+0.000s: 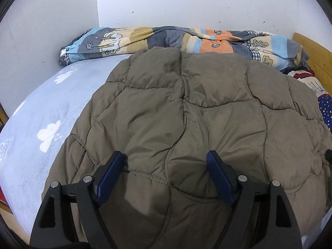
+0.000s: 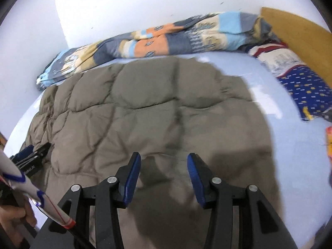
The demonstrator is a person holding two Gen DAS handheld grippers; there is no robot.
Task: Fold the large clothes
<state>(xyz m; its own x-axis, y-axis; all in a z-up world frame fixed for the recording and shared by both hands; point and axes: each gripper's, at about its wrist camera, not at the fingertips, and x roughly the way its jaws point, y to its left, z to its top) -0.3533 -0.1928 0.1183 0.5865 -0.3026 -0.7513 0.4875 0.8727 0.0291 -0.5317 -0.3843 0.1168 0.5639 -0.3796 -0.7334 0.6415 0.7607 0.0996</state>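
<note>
A large olive-brown quilted jacket (image 1: pixel 186 112) lies spread on the pale blue bed sheet (image 1: pixel 41 114). My left gripper (image 1: pixel 166 155) is open and empty, hovering just over the jacket's near edge. In the right wrist view the same jacket (image 2: pixel 145 112) fills the middle, slightly blurred. My right gripper (image 2: pixel 164 158) is open and empty above the jacket's near part. The left gripper (image 2: pixel 31 155) shows at the left edge of the right wrist view, over the jacket's left side.
A rolled patterned blanket (image 1: pixel 166 39) lies along the white wall at the back. A navy star-print pillow (image 2: pixel 305 91) and a wooden headboard (image 2: pixel 296 31) are on the right. The person's sleeve (image 2: pixel 31 193) shows at lower left. The bed sheet (image 2: pixel 290 145) is bare on the right.
</note>
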